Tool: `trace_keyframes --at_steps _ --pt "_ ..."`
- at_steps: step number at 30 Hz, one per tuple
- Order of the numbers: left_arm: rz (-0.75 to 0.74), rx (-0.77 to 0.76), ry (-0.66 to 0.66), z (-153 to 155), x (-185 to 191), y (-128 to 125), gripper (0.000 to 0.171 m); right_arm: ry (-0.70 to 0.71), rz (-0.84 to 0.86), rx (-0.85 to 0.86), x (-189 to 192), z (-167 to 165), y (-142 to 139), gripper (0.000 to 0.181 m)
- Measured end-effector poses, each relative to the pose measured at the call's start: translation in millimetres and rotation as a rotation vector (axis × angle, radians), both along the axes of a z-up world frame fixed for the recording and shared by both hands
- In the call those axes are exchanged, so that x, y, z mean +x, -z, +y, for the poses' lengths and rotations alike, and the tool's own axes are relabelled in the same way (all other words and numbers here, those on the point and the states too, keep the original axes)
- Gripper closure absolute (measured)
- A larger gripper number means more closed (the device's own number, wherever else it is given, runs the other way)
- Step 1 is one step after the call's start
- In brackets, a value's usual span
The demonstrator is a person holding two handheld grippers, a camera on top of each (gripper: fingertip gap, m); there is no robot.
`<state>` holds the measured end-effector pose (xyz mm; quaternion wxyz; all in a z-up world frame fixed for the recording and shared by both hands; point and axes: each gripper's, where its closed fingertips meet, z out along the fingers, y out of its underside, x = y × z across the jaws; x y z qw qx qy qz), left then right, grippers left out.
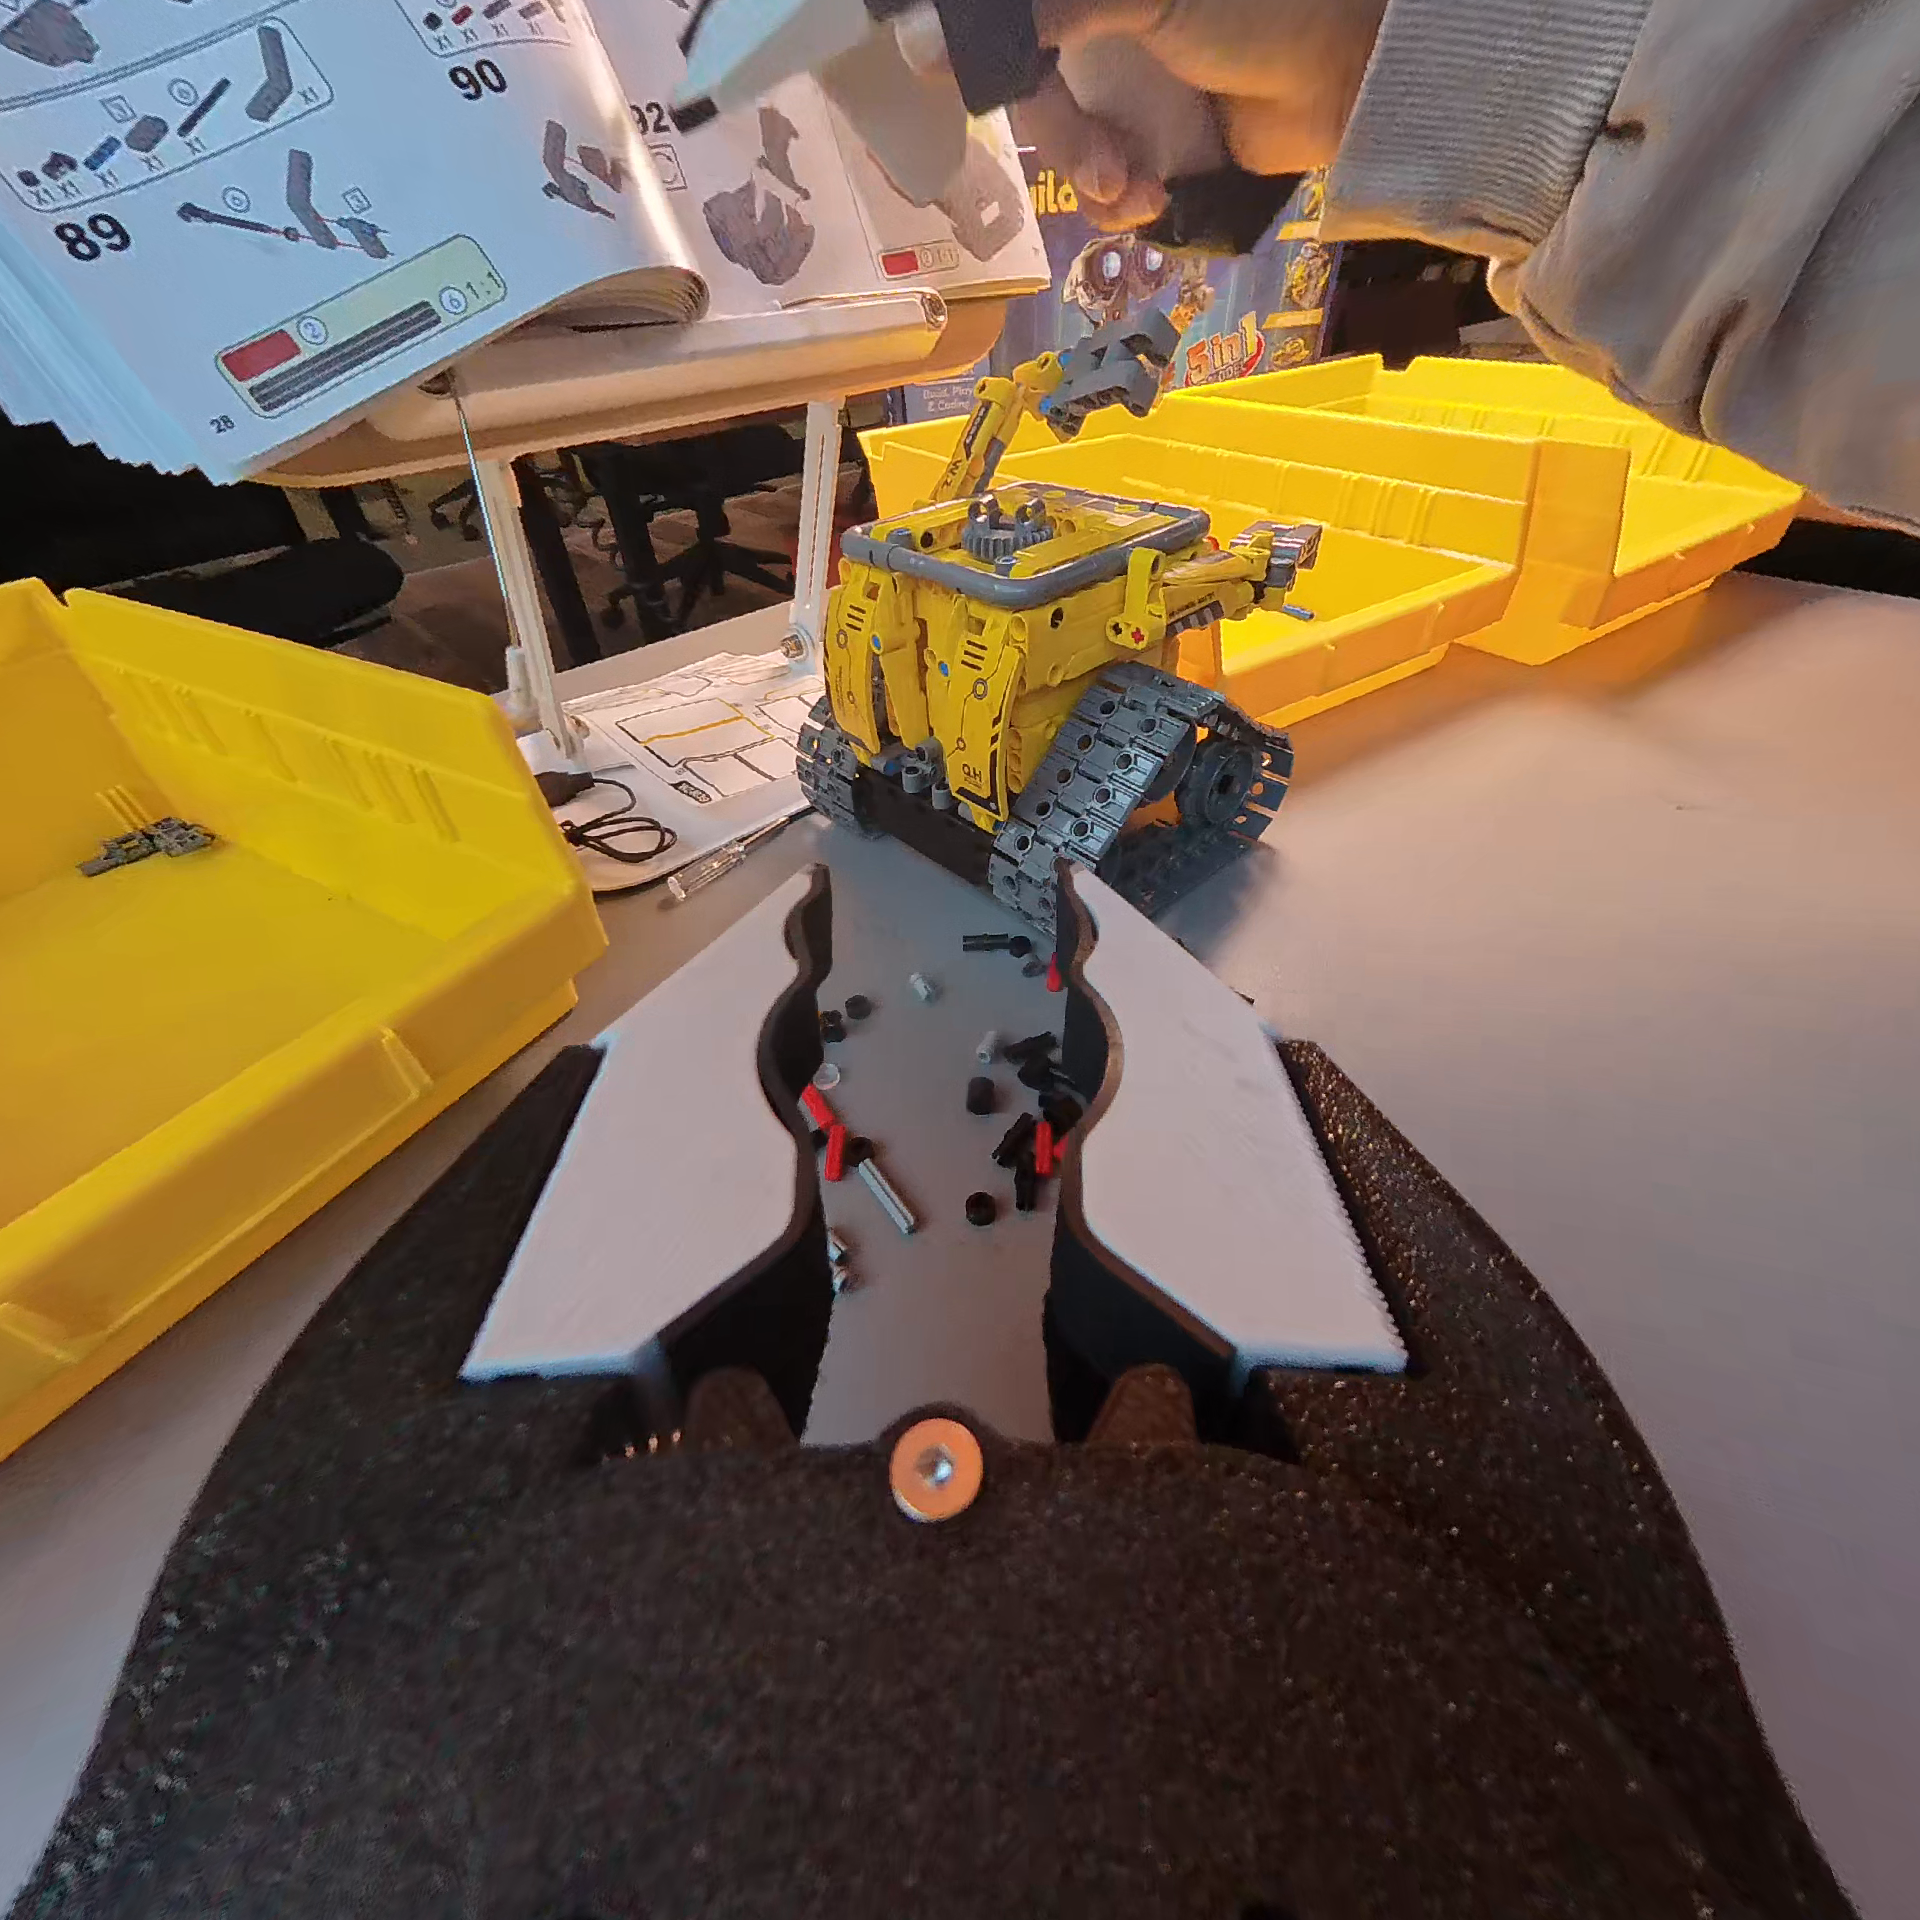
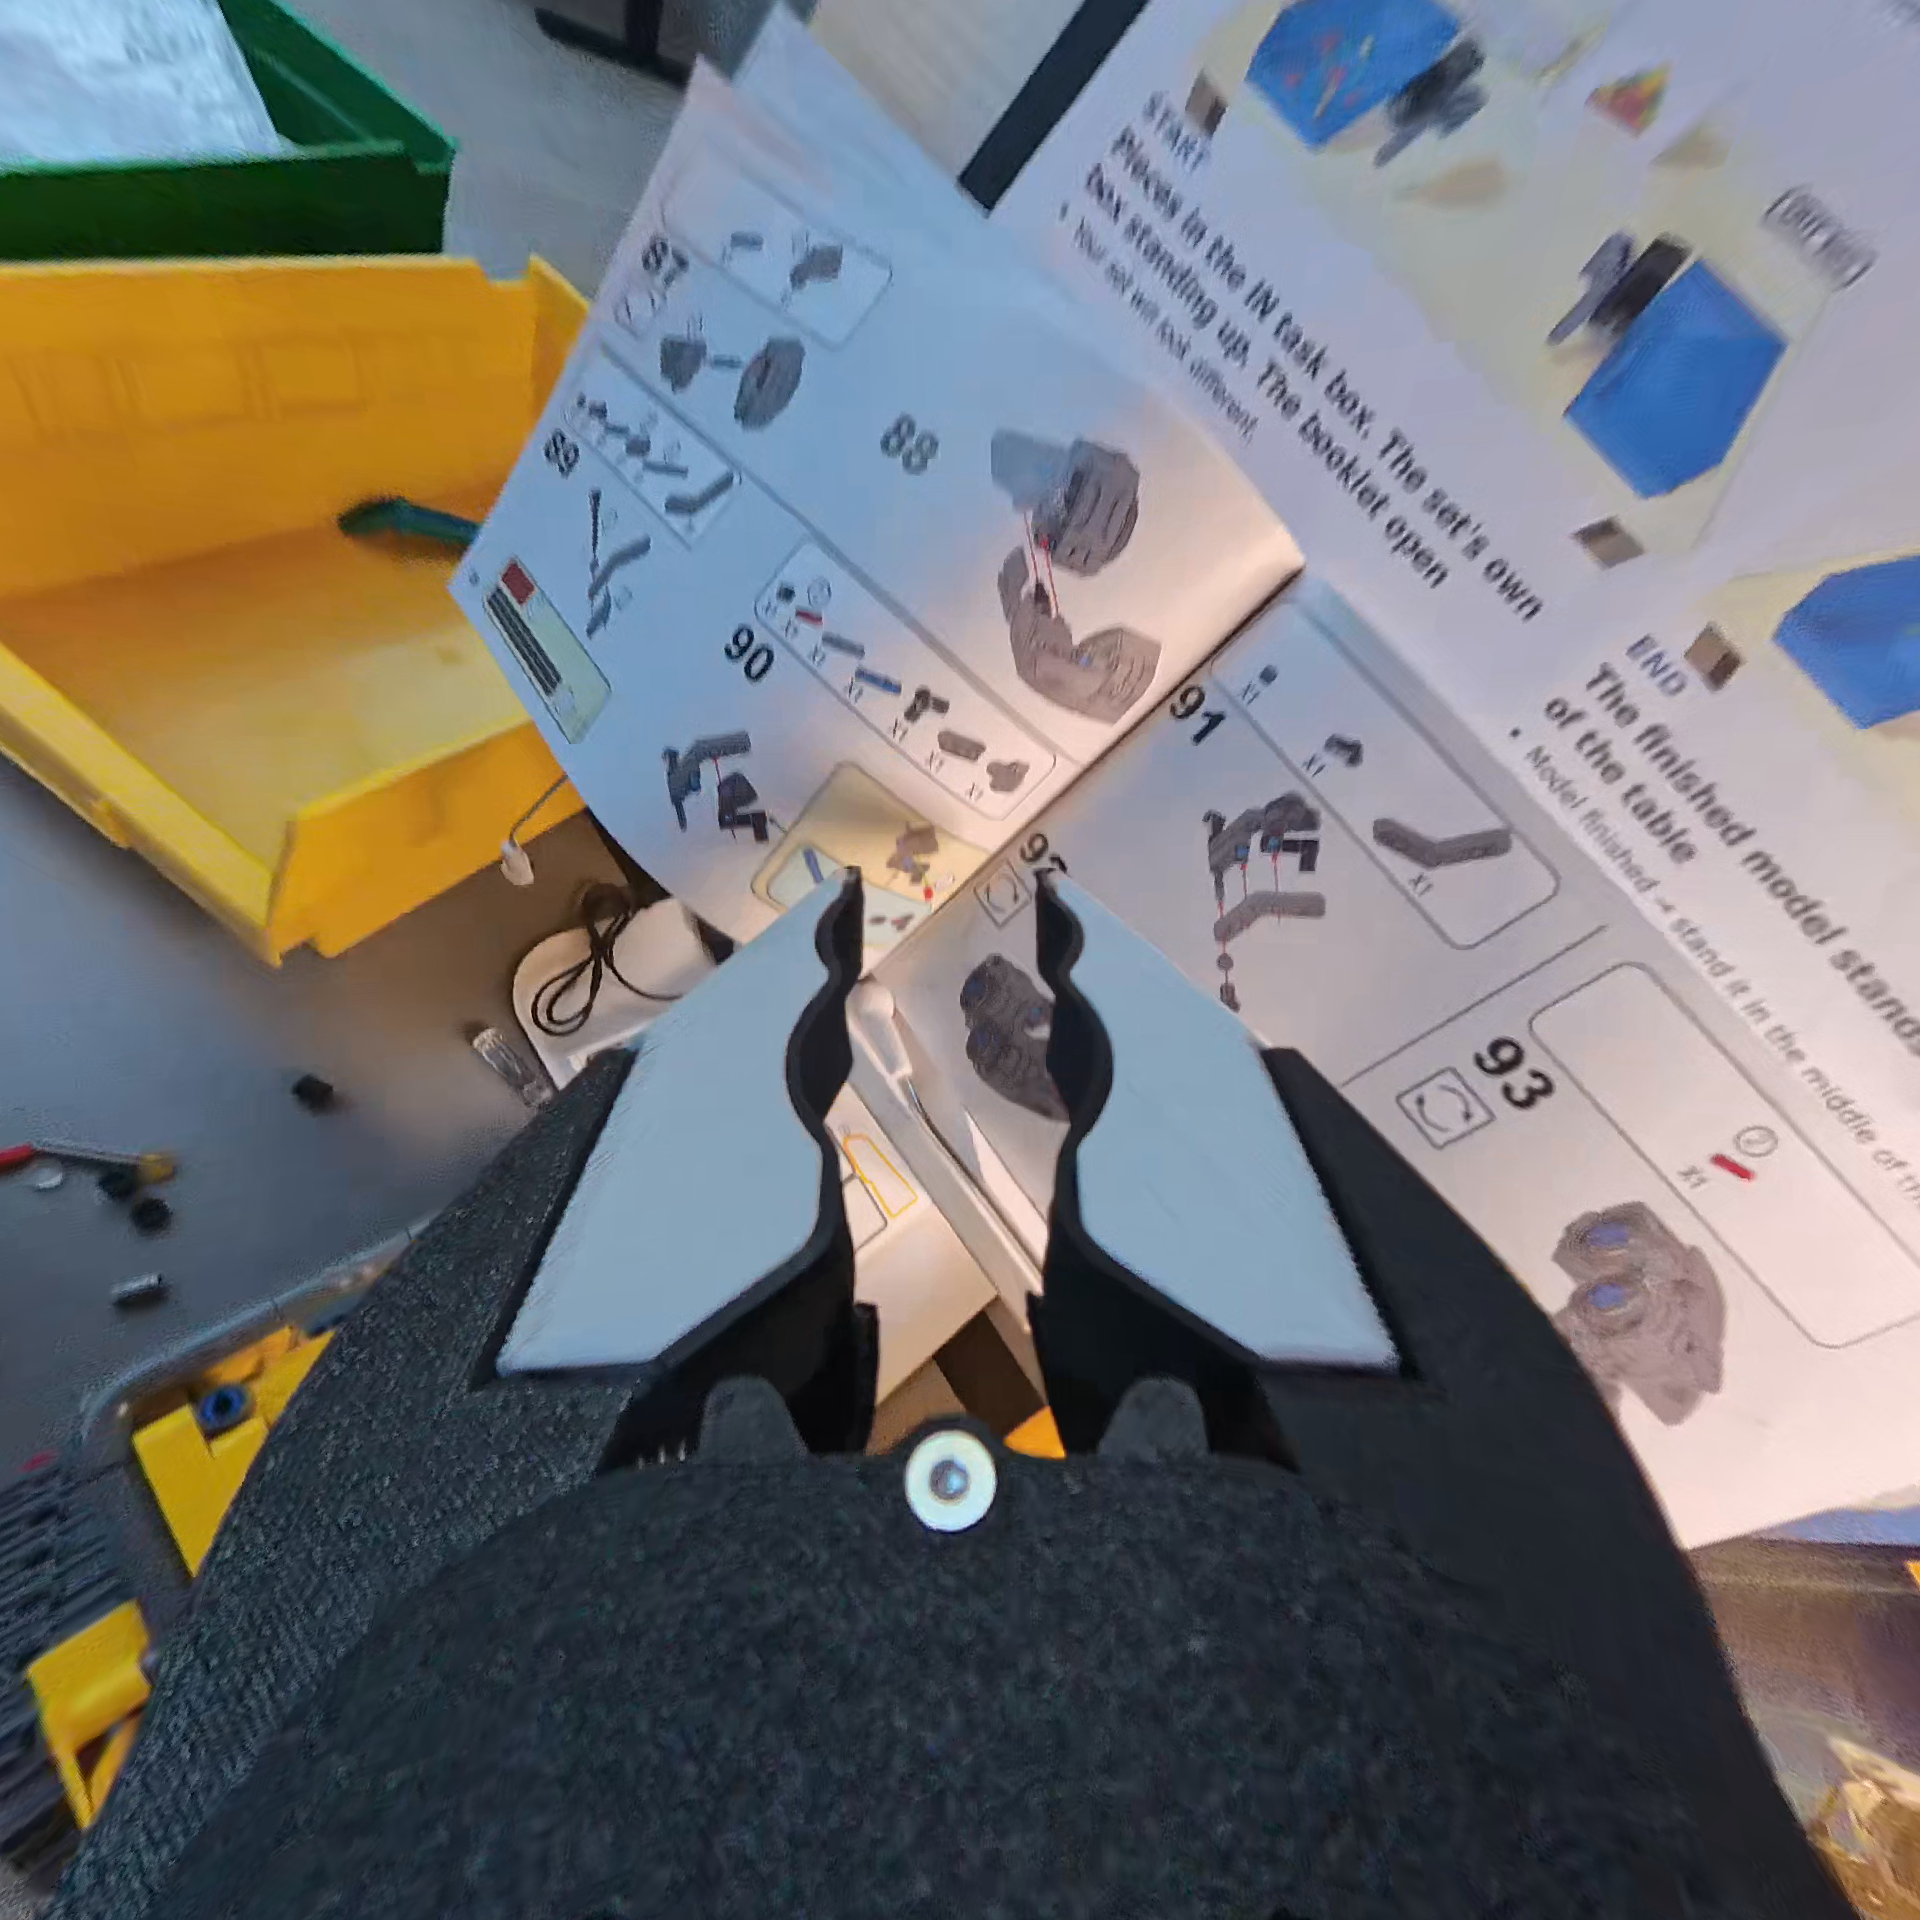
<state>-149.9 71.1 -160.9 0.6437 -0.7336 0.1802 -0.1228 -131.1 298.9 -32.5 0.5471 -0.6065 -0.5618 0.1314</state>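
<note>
My left gripper (image 1: 945,878) is open and holds nothing. It hovers low over several small black, red and grey loose pins and bushes (image 1: 935,1122) lying on the grey table (image 1: 1558,935) between its fingers. Just beyond its tips stands a yellow tracked robot model (image 1: 1029,665) with grey treads and a raised arm. My right gripper (image 2: 948,881) is open and holds nothing. Its tips are close in front of the lower edge of an open instruction booklet (image 2: 935,520). In the left wrist view its white fingers (image 1: 769,52) show at the booklet (image 1: 312,208), held by a hand.
The booklet rests on a white stand (image 1: 499,582). A yellow bin (image 1: 260,935) sits left, more yellow bins (image 1: 1351,499) behind the model, and a green bin (image 2: 260,187) farther off. A screwdriver (image 1: 727,862), a black cord (image 1: 613,831), a printed sheet (image 2: 1558,520) and a sleeve (image 1: 1662,208) are nearby.
</note>
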Motion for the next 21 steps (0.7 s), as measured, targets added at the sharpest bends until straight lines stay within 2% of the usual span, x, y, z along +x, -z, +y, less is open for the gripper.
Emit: trace_keyframes --at_steps 4,6,8,9,12,18,21 --pt "0.031 0.005 -0.003 -2 1 2 0.129 -0.048 0.038 -0.044 -23 -19 -8 0.121" --pt "0.038 0.006 -0.005 -2 1 2 0.129 -0.013 0.021 -0.048 -31 -19 -2 0.109" --pt "0.04 0.005 -0.006 -2 1 2 0.129 0.07 -0.013 0.02 -34 -8 2 0.107" --pt "0.042 0.004 -0.007 -2 1 2 0.129 0.104 -0.028 0.065 -36 -3 2 0.111" --pt "0.052 0.006 -0.014 -2 -1 3 0.13 0.168 -0.056 0.177 -33 9 -3 0.137" --pt "0.01 0.031 -0.049 9 -10 -11 0.131 0.2 -0.019 0.169 -13 22 -5 0.181" --pt "-0.049 0.024 -0.082 27 -21 -29 0.129 0.187 0.055 0.067 -6 25 -5 0.179"
